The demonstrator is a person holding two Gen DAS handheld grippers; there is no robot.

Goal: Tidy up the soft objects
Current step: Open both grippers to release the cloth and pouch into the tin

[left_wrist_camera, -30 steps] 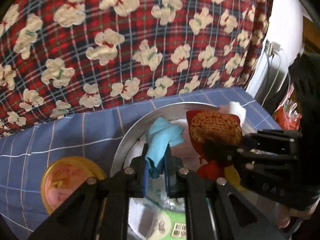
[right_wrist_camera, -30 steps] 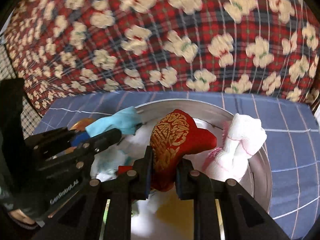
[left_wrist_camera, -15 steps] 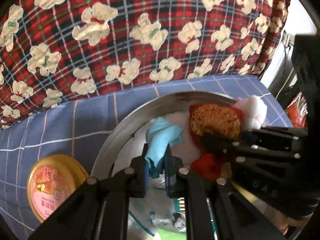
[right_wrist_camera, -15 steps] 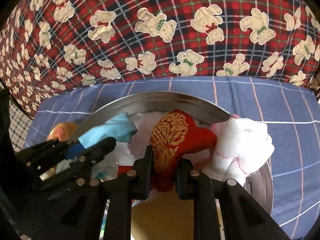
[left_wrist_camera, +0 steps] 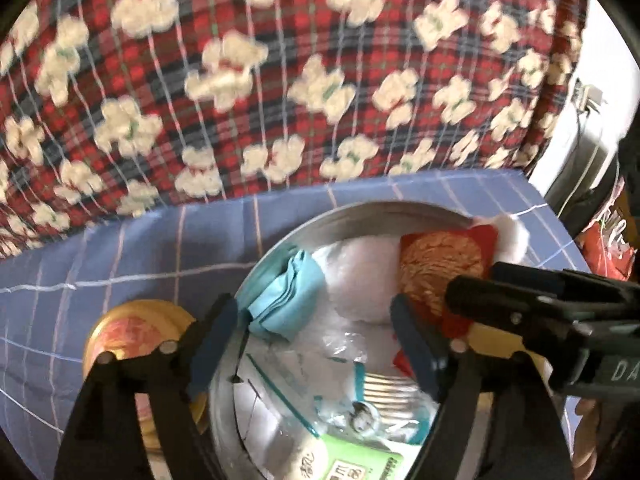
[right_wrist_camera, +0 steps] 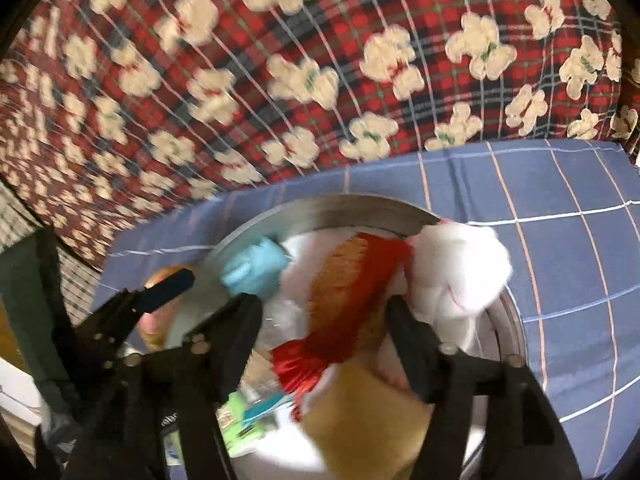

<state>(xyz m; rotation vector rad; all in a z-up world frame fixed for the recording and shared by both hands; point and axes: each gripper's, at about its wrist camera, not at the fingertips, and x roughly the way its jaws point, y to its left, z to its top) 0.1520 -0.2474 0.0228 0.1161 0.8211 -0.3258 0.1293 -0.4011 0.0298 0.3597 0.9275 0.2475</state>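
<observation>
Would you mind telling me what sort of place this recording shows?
Probably a bedroom or living room at home: a red plaid teddy-bear fabric rises behind a blue checked cloth, on which a metal basin of soft items sits. A cable runs down the white wall.

brushed metal basin [left_wrist_camera: 360, 216], fluffy white plush [right_wrist_camera: 460, 268]

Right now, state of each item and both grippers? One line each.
left gripper: open, holding nothing.
right gripper: open, holding nothing.
blue cloth: loose, folded, lying in the basin by its left wall.
red pouch: loose, lying in the basin between the right gripper's fingers.
white plush: resting on the basin's right rim.
metal basin: upright on the blue checked sheet, full of items.
gold-rimmed tin: closed, outside the basin.
</observation>
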